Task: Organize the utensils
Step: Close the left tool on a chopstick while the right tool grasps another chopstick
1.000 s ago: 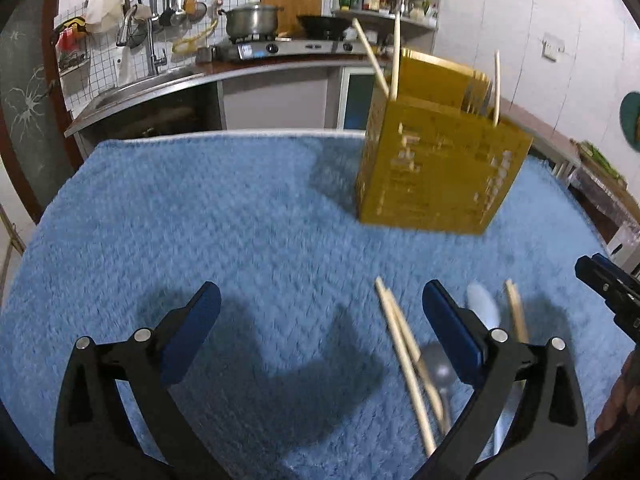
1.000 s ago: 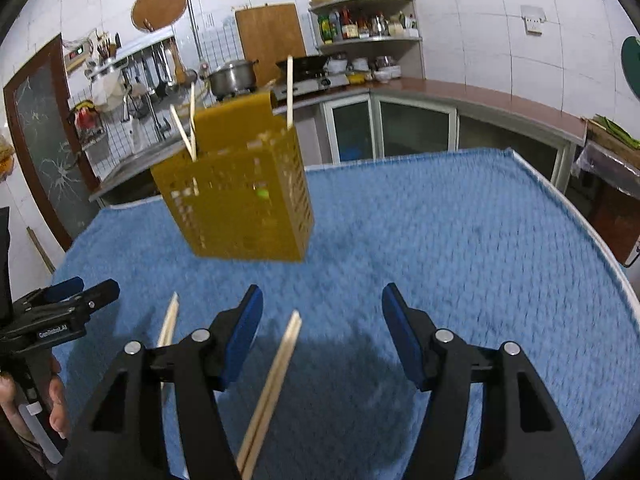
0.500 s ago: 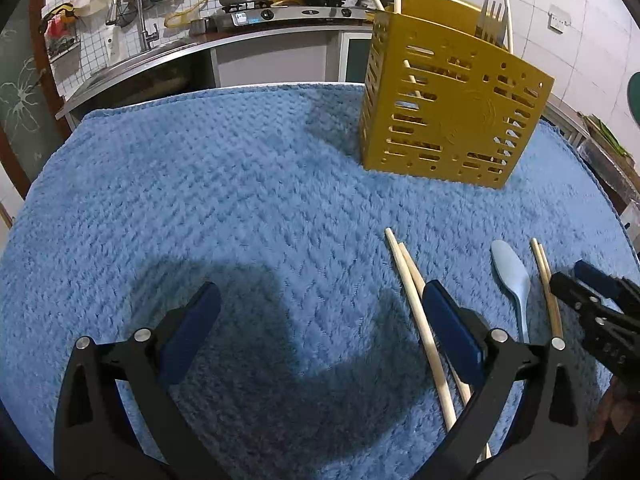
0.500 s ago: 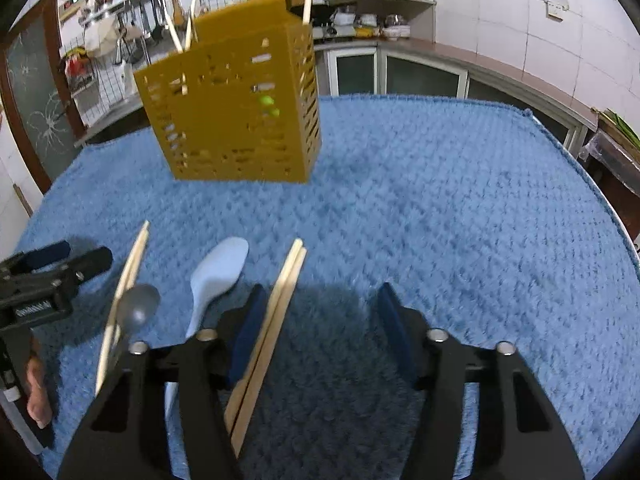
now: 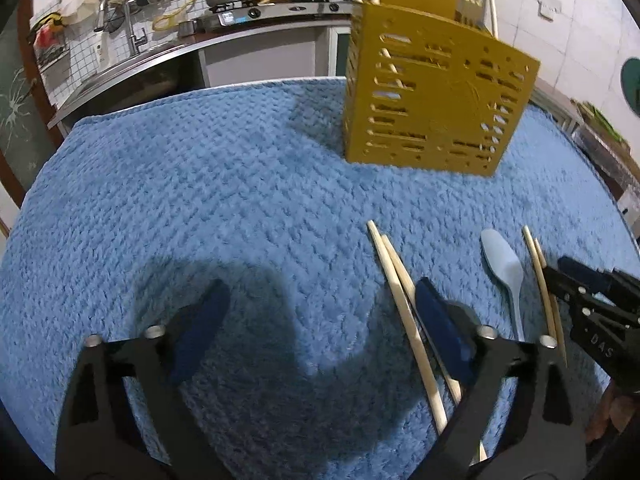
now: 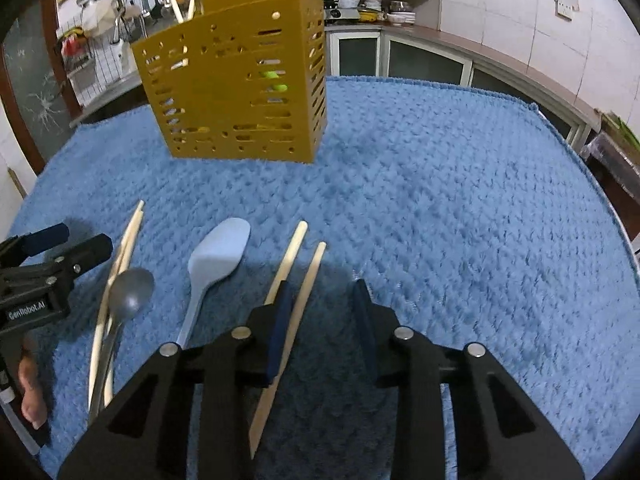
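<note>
Two pairs of wooden chopsticks lie on the blue towel [image 6: 460, 184] in front of the yellow caddy [image 6: 236, 88], which stands upright toward the far side of the cloth with a few sticks and fork tines poking from its top. My right gripper [image 6: 322, 328] hangs low over the pair [image 6: 296, 276] nearest the caddy's right corner, jaws spread apart, one stick running under my left blue pad [image 6: 278, 328] and nothing pinched between them. My left gripper [image 5: 320, 320] is also wide open and empty; the other chopstick pair [image 5: 404, 312] passes just beside its right finger (partly hidden under it). Between the two pairs, nearer me than the caddy, rest a pale blue spoon [image 6: 218, 264] and a grey metal spoon [image 6: 130, 292], the metal one lying against the left-hand chopsticks
</note>
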